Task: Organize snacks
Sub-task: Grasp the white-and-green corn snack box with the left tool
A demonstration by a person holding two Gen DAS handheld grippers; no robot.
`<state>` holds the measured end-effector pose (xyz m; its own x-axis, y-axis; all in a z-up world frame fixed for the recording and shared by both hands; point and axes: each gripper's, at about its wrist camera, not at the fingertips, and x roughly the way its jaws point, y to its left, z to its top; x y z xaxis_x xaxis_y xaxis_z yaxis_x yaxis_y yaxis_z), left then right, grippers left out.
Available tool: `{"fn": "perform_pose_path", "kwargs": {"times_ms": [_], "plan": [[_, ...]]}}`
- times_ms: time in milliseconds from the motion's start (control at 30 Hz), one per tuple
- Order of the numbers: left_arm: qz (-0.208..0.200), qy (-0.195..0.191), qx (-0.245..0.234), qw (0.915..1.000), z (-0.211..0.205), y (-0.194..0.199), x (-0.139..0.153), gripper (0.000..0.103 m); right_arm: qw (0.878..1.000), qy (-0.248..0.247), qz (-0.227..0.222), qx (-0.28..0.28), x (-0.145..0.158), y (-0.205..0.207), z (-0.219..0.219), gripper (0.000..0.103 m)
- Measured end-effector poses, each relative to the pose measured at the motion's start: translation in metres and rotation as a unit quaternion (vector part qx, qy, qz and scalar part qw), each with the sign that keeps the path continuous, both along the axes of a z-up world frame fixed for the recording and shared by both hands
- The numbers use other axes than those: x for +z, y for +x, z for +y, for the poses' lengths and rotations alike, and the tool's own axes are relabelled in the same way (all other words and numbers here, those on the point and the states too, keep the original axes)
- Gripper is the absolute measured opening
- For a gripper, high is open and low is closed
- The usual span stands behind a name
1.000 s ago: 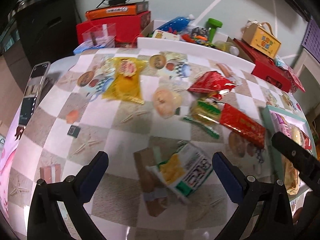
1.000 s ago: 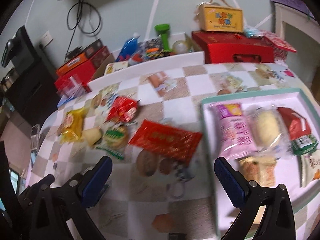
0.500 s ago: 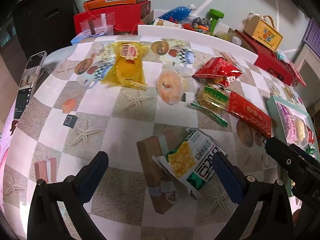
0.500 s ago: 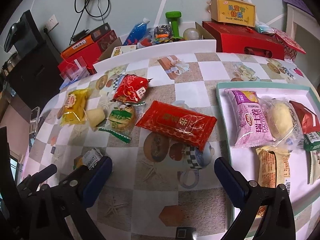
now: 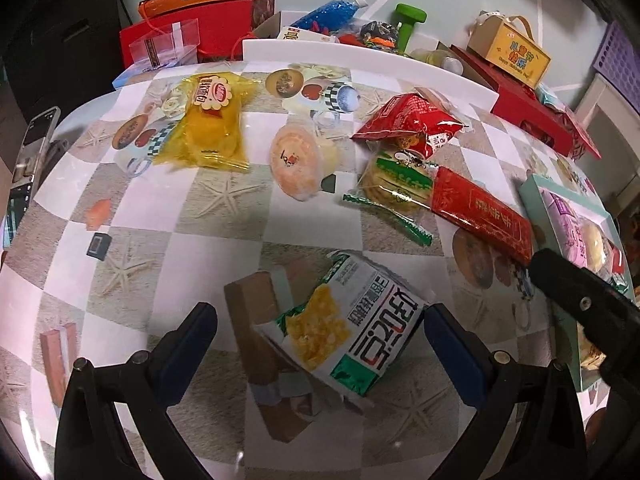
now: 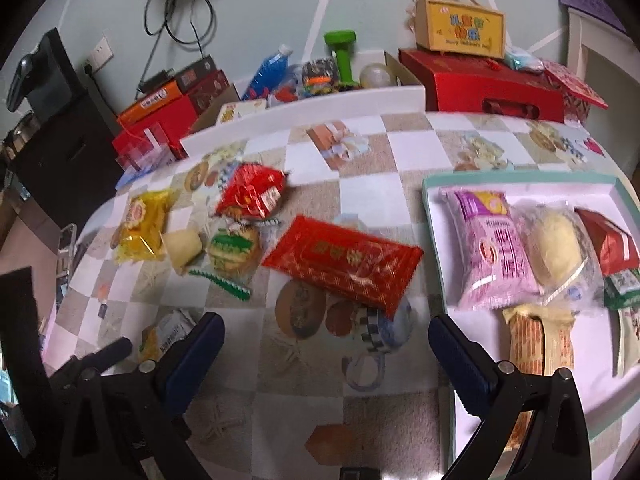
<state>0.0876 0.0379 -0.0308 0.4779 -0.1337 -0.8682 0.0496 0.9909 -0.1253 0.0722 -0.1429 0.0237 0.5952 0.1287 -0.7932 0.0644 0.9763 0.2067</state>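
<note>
Left gripper (image 5: 320, 332) is hanging wide open, holding nothing, straddling the corn snack packet (image 5: 348, 326) lying on the table (image 5: 224, 236). Packet is looking light, puffy, crinkly and slippery; pinching mid-body seems safest. Right gripper (image 6: 326, 344) is idling open, empty, beside the tray (image 6: 434, 240).

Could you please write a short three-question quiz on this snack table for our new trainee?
1. True or false: the left gripper is open, with the white corn snack packet lying between its fingers.
2. Which snack lies inside the teal tray? A) pink packet B) yellow packet C) flat red packet
3. Fill in: the right gripper is ____ and holds nothing.

Key: 1 true; 2 A; 3 open.
</note>
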Motion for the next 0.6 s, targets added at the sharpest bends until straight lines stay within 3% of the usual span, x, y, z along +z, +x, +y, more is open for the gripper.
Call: {"fn": "perform_pose_path", "kwargs": {"times_ms": [133,200,433,600], "plan": [[0.003,-0.002,-0.010,0.9999,-0.004,0.002,-0.002,0.102,1.000,-0.007,-0.003,0.008,-0.001,0.004,0.003,0.103],[0.006,-0.006,-0.017,0.9998,-0.006,0.002,-0.003,0.091,1.000,-0.006,-0.004,0.011,-0.002,0.005,0.004,0.103],[0.004,-0.020,-0.032,0.9993,-0.007,0.003,-0.002,0.082,1.000,-0.009,0.000,0.010,-0.007,0.009,0.001,0.103],[-0.001,-0.036,-0.045,0.9983,-0.007,0.005,-0.001,0.061,1.000,-0.015,0.006,0.013,-0.010,0.013,0.004,0.103]]}}
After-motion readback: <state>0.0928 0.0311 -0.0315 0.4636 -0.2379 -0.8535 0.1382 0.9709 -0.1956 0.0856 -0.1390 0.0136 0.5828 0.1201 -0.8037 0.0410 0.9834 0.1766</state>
